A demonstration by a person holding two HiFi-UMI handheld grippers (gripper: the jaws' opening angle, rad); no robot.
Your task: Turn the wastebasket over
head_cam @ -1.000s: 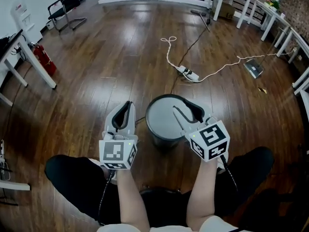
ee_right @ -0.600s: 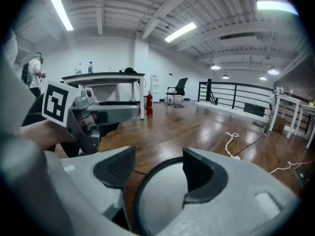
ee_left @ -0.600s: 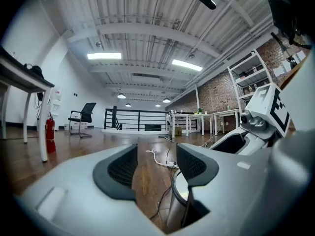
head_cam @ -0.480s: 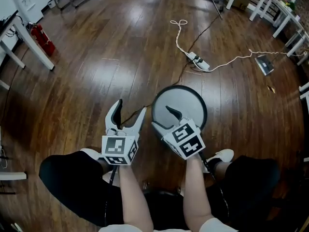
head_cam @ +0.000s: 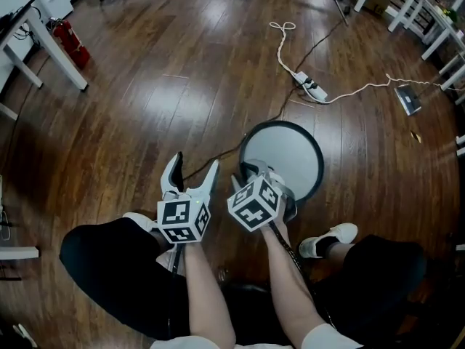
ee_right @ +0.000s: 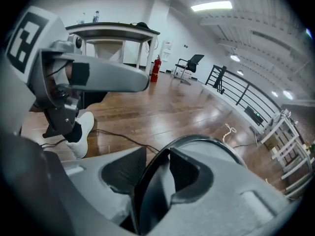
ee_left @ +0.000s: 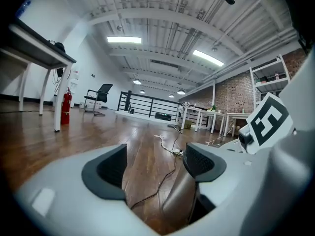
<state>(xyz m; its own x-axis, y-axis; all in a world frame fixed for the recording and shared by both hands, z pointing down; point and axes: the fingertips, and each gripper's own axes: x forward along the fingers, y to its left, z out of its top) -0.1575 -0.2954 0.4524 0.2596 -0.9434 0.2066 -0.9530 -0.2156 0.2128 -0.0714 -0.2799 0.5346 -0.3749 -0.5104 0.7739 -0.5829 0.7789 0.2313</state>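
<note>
The wastebasket (head_cam: 285,157) stands on the wooden floor, a round bin with a black rim and a pale grey inside. My right gripper (head_cam: 256,173) points steeply down at its near left rim. In the right gripper view the rim wall (ee_right: 147,191) stands between the two pads; the jaws have just been closing on it and my right gripper (ee_right: 156,170) is shut on it. My left gripper (head_cam: 195,167) hovers low to the left of the bin. Its jaws have just been opening, and it is open with nothing between its fingers (ee_left: 153,163). The bin's side (ee_left: 178,203) shows by its right pad.
A black cable (head_cam: 218,158) runs across the floor to the bin. Beyond lies a white power strip (head_cam: 314,90) with its white cord. A red fire extinguisher (head_cam: 71,43) and a white table leg (head_cam: 52,55) stand at the far left. My white shoe (head_cam: 330,240) is near right.
Both grippers have come down toward the floor. The left jaws went from shut to wide open. The right gripper dropped from above the bin onto its near rim.
</note>
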